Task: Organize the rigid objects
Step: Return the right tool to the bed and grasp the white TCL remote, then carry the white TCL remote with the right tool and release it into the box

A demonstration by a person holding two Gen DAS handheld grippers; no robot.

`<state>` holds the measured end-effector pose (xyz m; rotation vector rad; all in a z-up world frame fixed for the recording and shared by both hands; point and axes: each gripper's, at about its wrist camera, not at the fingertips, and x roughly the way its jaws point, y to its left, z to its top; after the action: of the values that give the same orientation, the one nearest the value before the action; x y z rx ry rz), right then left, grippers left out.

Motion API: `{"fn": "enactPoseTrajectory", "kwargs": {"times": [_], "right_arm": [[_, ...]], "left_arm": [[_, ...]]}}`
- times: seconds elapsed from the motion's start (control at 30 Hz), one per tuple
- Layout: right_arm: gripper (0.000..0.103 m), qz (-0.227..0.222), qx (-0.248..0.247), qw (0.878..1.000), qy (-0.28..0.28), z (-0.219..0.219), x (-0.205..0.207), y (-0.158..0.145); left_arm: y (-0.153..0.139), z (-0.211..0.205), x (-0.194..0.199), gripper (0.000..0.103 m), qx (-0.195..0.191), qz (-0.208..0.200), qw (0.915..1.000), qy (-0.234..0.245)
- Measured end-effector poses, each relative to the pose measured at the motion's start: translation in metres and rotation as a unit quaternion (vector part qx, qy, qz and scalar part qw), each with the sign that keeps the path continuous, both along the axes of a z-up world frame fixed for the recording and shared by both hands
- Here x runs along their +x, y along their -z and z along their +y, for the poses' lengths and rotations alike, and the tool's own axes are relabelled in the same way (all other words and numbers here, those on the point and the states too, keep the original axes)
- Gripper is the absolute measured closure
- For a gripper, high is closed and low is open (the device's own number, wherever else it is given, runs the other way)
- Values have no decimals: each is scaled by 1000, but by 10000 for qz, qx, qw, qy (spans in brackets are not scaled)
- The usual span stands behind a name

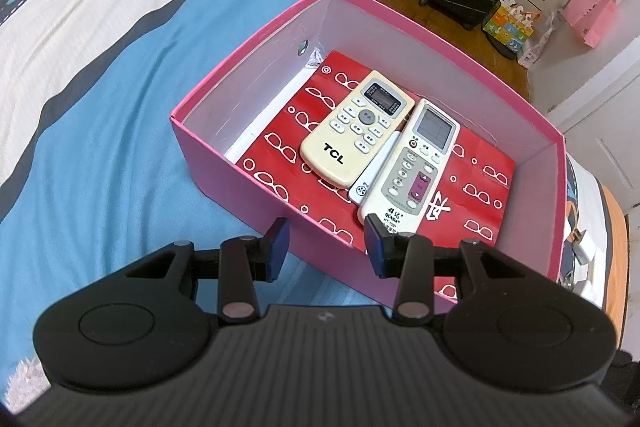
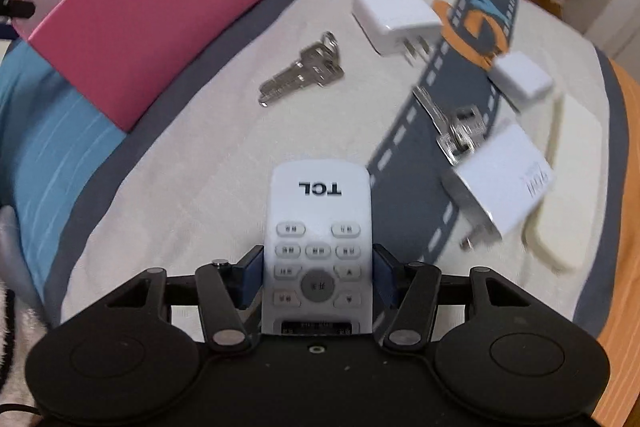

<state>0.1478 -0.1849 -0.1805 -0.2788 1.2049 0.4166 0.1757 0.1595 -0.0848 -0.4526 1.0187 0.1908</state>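
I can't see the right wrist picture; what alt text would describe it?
The right gripper straddles a white TCL remote lying on a bed cover. Beyond it lie two key bunches, three white chargers and a pink box on the left.

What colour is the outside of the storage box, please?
Pink box, clearest in the left wrist view.
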Motion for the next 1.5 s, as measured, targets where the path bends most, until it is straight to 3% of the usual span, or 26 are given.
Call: {"fn": "enactPoseTrajectory", "kwargs": {"times": [0.13, 0.23, 0.33, 0.67, 0.87, 1.03, 1.13, 1.27, 1.37, 1.5], "right_arm": [[42, -112, 119, 9998, 95, -1, 2, -1], [42, -674, -85, 9977, -13, 11, -11, -14], [42, -1294, 183, 9914, -3, 20, -18, -37], [42, -2567, 1352, 9566, 255, 35, -43, -109], [42, -2943, 1762, 9386, -374, 72, -43, -160], [42, -2774, 2003, 9361, -821, 128, -7, -168], [42, -2502, 1750, 9473, -974, 165, 21, -155], [42, -1429, 1616, 9762, -234, 193, 64, -123], [42, -201, 2295, 9713, 587, 187, 93, -94], [42, -261, 1756, 9805, 841, 200, 105, -78]], "left_arm": [[0, -2, 0, 64, 20, 2, 10000, 8], [-1, -2, -1, 64, 31, 5, 10000, 12], [-1, -2, -1, 64, 19, 2, 10000, 2], [0, -1, -1, 64, 21, -5, 10000, 6], [-1, -1, -1, 64, 12, 0, 10000, 2], [0, 0, -1, 64, 0, -4, 10000, 11], [-1, 1, 0, 64, -37, -11, 10000, 12], [0, 3, -1, 63, -100, -34, 9999, 23], [1, 6, -3, 63, -163, -50, 9999, 24], [2, 5, -3, 63, -145, -71, 9999, 41]]}}
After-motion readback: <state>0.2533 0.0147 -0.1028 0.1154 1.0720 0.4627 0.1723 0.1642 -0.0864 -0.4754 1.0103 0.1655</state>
